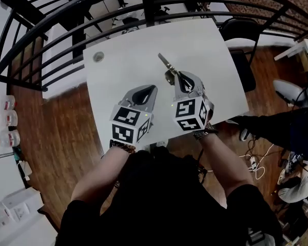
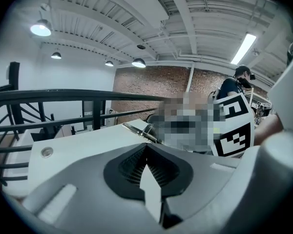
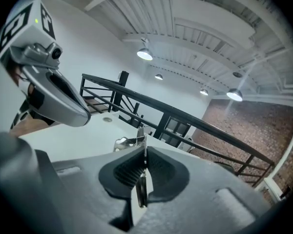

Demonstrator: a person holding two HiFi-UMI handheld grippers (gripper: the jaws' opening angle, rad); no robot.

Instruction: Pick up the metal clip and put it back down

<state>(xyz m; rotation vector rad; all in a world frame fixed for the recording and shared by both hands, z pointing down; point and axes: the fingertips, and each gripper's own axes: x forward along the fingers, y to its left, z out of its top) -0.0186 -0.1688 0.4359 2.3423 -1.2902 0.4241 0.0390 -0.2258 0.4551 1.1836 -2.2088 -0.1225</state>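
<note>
While the right tool [image 1: 179,77] was clenched on the metal clip [image 1: 167,63], the clip projected straight ahead of its tips, long axis in line with them, apparently lifted above the worktop [image 1: 123,45]; the left tool [image 1: 153,88], closed and empty, hung alongside.

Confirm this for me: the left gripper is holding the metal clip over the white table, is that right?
Not quite. The right gripper is the one holding the metal clip over the white table. The right gripper view shows the clip pinched between its jaws, while the left gripper has its jaws together on nothing.
</note>
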